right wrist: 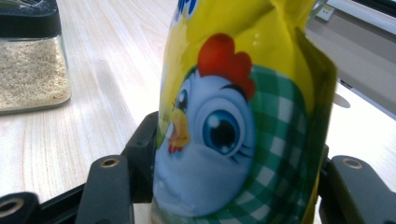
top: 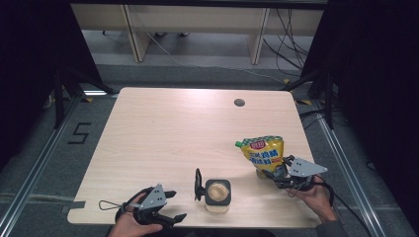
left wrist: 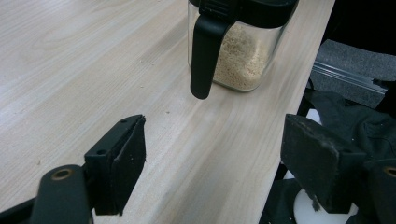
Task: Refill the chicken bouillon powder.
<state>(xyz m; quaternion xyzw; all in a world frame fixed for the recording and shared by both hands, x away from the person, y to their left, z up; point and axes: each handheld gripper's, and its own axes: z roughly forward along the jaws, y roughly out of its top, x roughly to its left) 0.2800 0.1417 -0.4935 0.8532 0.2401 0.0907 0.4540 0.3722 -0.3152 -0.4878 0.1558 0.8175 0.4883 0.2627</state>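
Observation:
A yellow pouch [top: 262, 152] with a green checked band and a cartoon chick stands upright near the table's right edge. My right gripper [top: 278, 175] is shut on its lower part; in the right gripper view the pouch [right wrist: 243, 70] sits squeezed between both jaws of that gripper [right wrist: 233, 158]. A clear square jar [top: 217, 195] of pale granules with a black lid stands near the front edge. The left gripper view looks at the jar [left wrist: 243, 60] and its hanging black handle [left wrist: 203, 60]. My left gripper [top: 170, 205] rests open at the front left, a short way from the jar, its jaws [left wrist: 219, 140] holding nothing.
The light wooden table [top: 173, 128] has a round cable hole [top: 239, 102] at the back right. Its front edge runs just under both hands. Beyond it are grey floor, metal rails and wooden furniture legs. The jar [right wrist: 32, 70] stands to the left of the pouch.

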